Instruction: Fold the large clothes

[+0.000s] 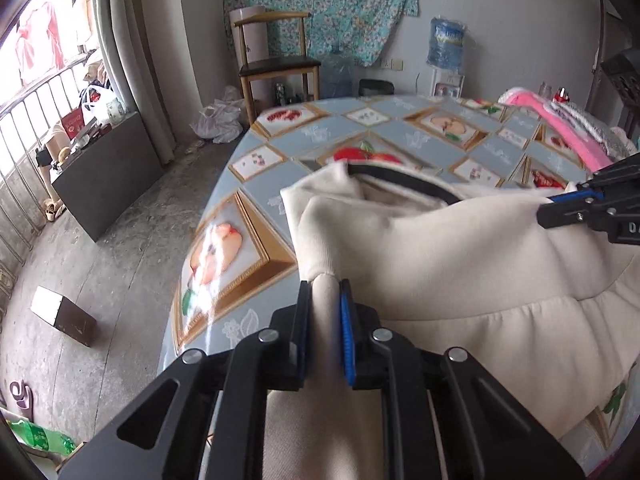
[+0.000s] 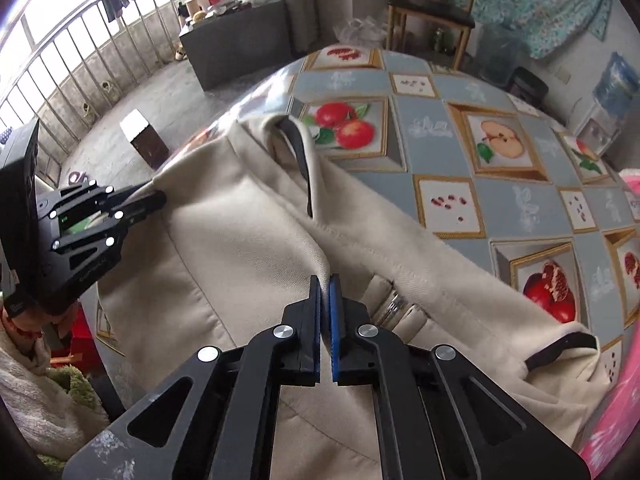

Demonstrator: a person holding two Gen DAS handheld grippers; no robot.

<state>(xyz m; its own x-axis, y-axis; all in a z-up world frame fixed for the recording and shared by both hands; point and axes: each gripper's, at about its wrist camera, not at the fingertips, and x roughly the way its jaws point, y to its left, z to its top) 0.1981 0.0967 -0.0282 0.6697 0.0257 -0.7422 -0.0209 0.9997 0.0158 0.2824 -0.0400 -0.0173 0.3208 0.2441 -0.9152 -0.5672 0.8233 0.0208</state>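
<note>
A cream garment (image 1: 440,248) with black trim lies crumpled on the table with the fruit-patterned cover (image 1: 256,208). In the left wrist view my left gripper (image 1: 325,292) is shut on a raised fold of the cream cloth near the table's left edge. My right gripper (image 1: 548,208) comes in from the right with its tips at the cloth's upper edge. In the right wrist view the right gripper (image 2: 325,280) has its jaws together on a ridge of the garment (image 2: 240,240). At the far left the left gripper (image 2: 158,196) pinches a corner of the cloth. The table (image 2: 440,128) stretches beyond.
A pink cloth (image 1: 560,132) lies on the table's right side, and it shows as pink cloth (image 2: 616,400) in the right wrist view. Beyond the table stand a wooden chair (image 1: 276,64) and a water bottle (image 1: 446,46). A small box (image 1: 60,312) and a dark cabinet (image 1: 108,176) stand on the floor at left.
</note>
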